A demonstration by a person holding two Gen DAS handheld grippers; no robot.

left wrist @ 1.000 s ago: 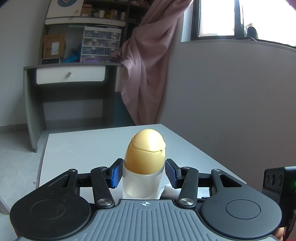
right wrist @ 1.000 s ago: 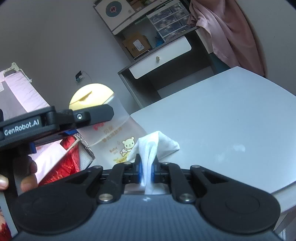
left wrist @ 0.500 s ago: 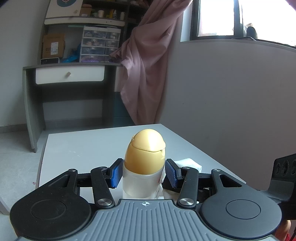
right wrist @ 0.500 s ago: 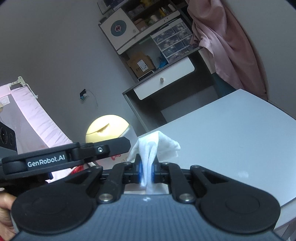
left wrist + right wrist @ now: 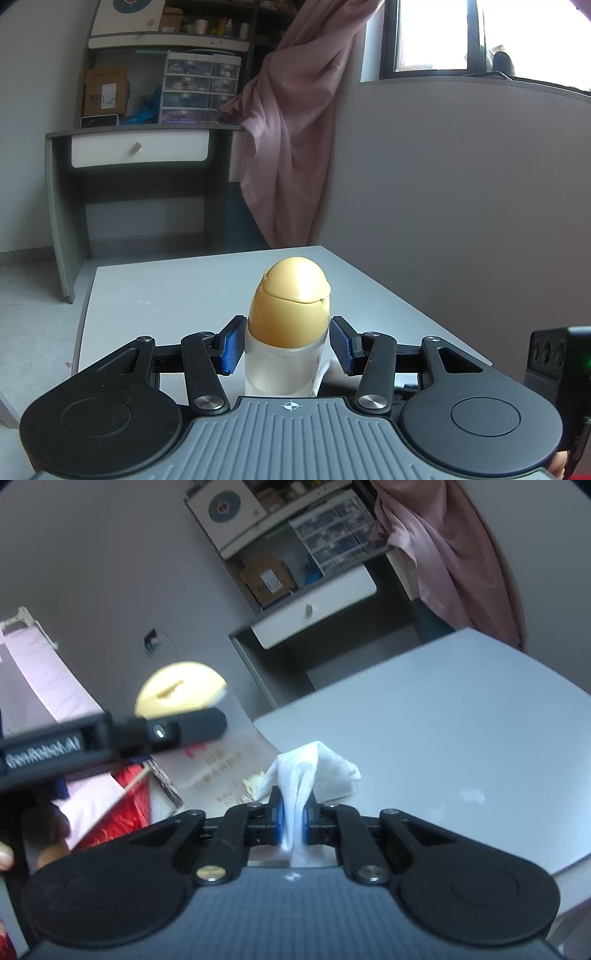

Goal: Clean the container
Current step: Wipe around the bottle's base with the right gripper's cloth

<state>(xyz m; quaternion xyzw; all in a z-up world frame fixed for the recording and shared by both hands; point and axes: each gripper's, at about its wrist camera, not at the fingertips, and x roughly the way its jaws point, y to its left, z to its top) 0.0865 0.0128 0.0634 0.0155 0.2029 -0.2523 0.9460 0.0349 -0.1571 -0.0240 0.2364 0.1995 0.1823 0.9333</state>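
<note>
A grey table point(image 5: 177, 291) is seen filling the lower middle of the left wrist view. Beyond it, at 10 o'clock, a grey desk point(image 5: 59, 206) is located, fitted with 1 white drawer point(image 5: 140, 149). On the desk top, a cardboard box point(image 5: 105, 90) is placed at 9 o'clock of a clear drawer organiser point(image 5: 199, 86). A shelf point(image 5: 166, 42) carrying small bottles is mounted above them. A pink curtain point(image 5: 295, 136) is hung at 12 o'clock, bunched beside the desk. A window point(image 5: 436, 37) is set at 1 o'clock above a grey wall point(image 5: 461, 203).
</note>
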